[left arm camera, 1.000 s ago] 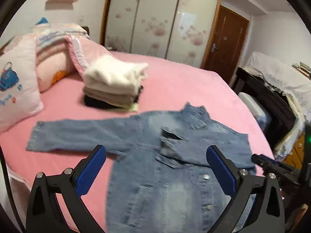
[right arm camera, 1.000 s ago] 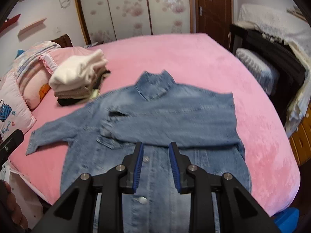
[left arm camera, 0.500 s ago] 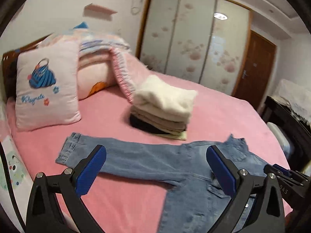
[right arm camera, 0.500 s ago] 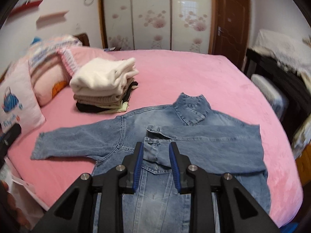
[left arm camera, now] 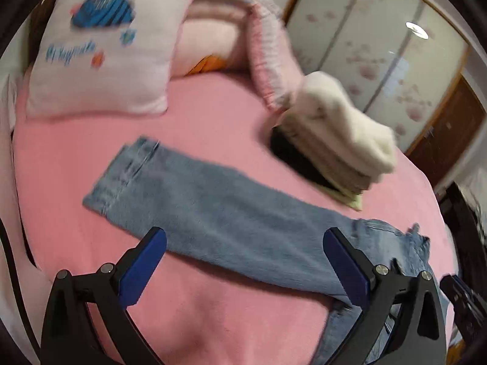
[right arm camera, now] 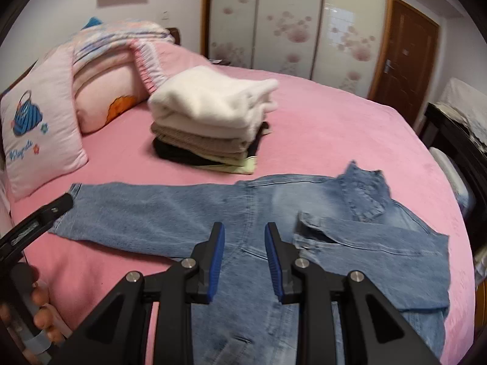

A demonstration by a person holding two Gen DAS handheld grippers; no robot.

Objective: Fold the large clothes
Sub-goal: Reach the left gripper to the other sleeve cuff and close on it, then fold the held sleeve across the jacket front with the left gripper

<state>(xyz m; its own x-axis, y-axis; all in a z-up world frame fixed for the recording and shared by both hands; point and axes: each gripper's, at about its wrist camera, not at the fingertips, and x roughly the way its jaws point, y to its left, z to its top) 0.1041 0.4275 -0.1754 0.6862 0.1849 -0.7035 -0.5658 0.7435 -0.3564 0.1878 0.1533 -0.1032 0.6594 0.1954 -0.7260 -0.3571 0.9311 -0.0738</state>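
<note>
A blue denim jacket (right arm camera: pixel 274 213) lies flat on the pink bed (right arm camera: pixel 319 127). Its right sleeve is folded across the chest; its left sleeve (left arm camera: pixel 213 210) stretches straight out toward the pillows. My left gripper (left arm camera: pixel 243 261) is wide open and empty, hovering over the middle of that outstretched sleeve, its cuff (left arm camera: pixel 121 176) ahead to the left. My right gripper (right arm camera: pixel 244 258) is a little open and empty, above the jacket's left shoulder area. The left gripper also shows in the right wrist view (right arm camera: pixel 39 219) near the cuff.
A stack of folded clothes (right arm camera: pixel 213 118) topped by a white sweater sits just beyond the sleeve. Pillows (right arm camera: pixel 39 127) and a folded quilt (right arm camera: pixel 121 60) lie at the head of the bed. A dark cabinet (right arm camera: pixel 456 152) stands at the right.
Both grippers swung left. The left gripper moved out over the outstretched sleeve and closer to it. The right gripper moved from the chest to the left shoulder area. The jacket has not moved.
</note>
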